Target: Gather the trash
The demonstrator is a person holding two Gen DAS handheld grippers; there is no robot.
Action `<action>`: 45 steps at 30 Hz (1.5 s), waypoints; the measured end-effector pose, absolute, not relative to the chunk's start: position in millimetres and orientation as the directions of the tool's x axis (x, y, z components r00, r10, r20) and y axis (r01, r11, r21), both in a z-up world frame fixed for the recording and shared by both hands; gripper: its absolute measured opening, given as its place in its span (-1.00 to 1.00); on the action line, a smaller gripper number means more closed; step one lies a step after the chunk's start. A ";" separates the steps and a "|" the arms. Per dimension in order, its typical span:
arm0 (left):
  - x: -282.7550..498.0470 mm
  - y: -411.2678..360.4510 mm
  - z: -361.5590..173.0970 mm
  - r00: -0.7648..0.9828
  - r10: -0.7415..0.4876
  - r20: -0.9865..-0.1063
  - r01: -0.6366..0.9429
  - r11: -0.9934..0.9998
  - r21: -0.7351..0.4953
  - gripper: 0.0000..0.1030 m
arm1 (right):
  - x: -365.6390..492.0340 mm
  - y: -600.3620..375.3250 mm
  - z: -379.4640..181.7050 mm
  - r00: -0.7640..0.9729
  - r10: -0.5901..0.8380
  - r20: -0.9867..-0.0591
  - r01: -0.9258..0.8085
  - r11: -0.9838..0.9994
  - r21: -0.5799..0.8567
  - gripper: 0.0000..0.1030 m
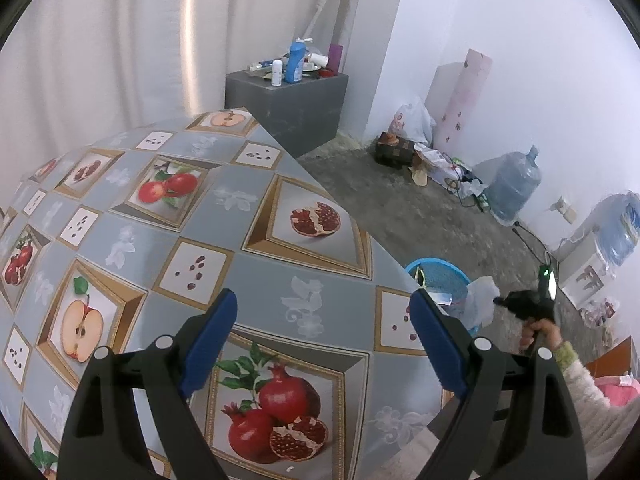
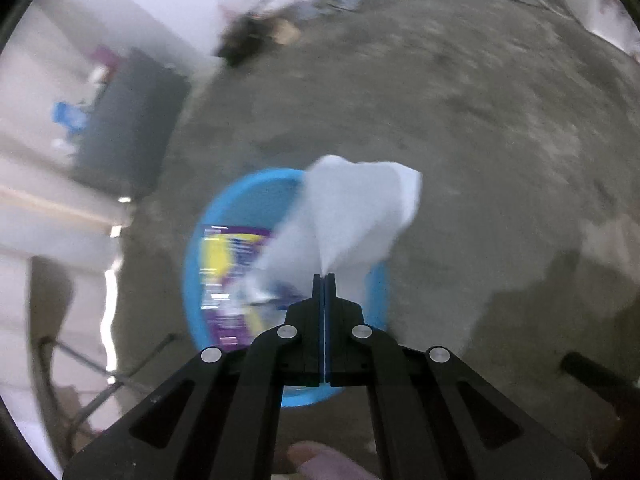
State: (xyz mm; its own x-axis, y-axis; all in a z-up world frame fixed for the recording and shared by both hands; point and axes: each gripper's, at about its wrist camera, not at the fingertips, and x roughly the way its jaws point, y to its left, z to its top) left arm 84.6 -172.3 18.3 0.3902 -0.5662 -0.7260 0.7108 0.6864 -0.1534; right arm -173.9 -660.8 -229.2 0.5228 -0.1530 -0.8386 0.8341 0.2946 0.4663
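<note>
Blue basin (image 2: 200, 264) on the floor contains a purple-and-yellow wrapper (image 2: 228, 276). Right gripper (image 2: 324, 276) is clamped on a white tissue (image 2: 352, 216), held above the basin. Left gripper (image 1: 324, 320) stands wide and empty over the fruit-print tablecloth (image 1: 240, 208)

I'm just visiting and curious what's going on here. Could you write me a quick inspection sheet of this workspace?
Surface: table under a fruit-print cloth; bare apart from a tiny white scrap near its close edge.
Job's things: white tissue pinched in the right gripper, above the blue basin on the floor, which already holds a purple-and-yellow wrapper.
Clutter: bottles and tubes on a grey cabinet; bags and boxes along the wall; a large water jug.
Grippers: left gripper open over the table, holding nothing; right gripper's fingers shut on the tissue.
Cables: a dark cable runs over the floor by the wall.
Surroundings: white curtain, white walls, rough concrete floor.
</note>
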 end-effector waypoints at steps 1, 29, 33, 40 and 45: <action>85.0 -170.9 18.2 0.394 -0.566 -0.724 0.708 0.689 -0.154 0.66 | -165.8 -660.2 -218.2 0.555 -0.150 -0.819 0.812 0.313 0.493 -1.00; 88.8 -135.4 16.0 0.418 -0.563 -0.713 0.649 0.734 -0.199 0.66 | -187.0 -659.8 -260.6 0.525 -0.088 -0.847 0.851 0.086 0.518 -0.24; 79.2 -132.4 25.0 0.430 -0.580 -0.692 0.643 0.735 -0.216 0.67 | -184.5 -632.1 -198.8 0.541 -0.178 -0.822 0.828 0.282 0.484 -0.19; 50.2 -119.1 46.2 0.524 -0.576 -0.627 0.591 0.776 -0.220 0.89 | -158.1 -521.8 -82.2 0.644 -0.271 -0.715 0.629 0.720 0.293 0.36; 21.3 -113.2 51.9 0.628 -0.490 -0.604 0.535 0.836 -0.122 0.89 | -152.5 -424.6 -21.1 0.725 -0.350 -0.594 0.494 0.864 0.094 0.79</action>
State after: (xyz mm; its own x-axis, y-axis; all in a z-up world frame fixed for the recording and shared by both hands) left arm 21.3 -113.2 51.9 0.6283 -0.4903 -0.6040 0.5351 0.8359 -0.1219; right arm -152.5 -424.6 -21.1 0.7245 -0.3499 -0.5938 0.4942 0.8643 0.0936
